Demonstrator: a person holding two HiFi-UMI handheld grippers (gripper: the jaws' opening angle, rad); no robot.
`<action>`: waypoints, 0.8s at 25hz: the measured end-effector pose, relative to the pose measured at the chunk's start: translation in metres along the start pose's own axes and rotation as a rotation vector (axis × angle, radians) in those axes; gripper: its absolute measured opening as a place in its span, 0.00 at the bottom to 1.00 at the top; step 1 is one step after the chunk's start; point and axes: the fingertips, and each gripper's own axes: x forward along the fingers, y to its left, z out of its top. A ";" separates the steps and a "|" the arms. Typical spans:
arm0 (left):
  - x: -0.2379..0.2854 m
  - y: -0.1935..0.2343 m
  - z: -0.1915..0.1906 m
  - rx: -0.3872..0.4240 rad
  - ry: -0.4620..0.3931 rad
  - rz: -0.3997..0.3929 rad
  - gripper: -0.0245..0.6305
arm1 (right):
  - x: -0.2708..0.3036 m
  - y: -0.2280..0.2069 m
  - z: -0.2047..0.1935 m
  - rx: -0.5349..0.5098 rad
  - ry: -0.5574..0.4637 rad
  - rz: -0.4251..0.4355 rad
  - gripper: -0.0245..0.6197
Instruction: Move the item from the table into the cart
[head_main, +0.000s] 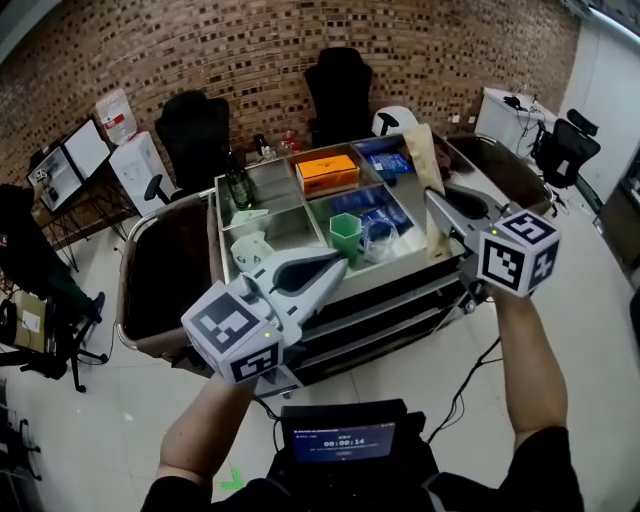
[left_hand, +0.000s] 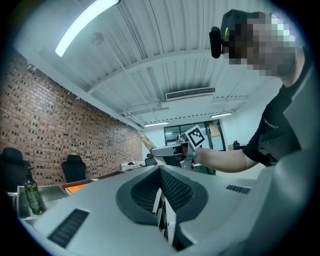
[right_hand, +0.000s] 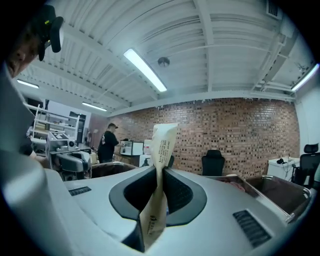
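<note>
Most of the way there I'd say: right claw (head_main: 432, 198) pinching the cream paper pouch (head_main: 423, 158) over the cart's (head_main: 216, 215) right side, left claw (head_main: 339, 262) shut and empty, drop not done yet.

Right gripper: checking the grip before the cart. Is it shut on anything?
Shut: the right gripper clamps a beige packet flat between its jaws.
</note>
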 end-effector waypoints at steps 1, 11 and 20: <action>0.008 0.007 0.000 -0.003 0.001 -0.010 0.04 | 0.005 -0.015 0.002 0.007 0.004 -0.015 0.08; 0.148 0.038 0.009 -0.011 0.010 -0.031 0.04 | 0.036 -0.171 0.005 0.017 0.072 -0.016 0.08; 0.198 0.076 0.007 -0.032 0.028 0.083 0.04 | 0.115 -0.206 0.017 -0.104 0.143 0.216 0.08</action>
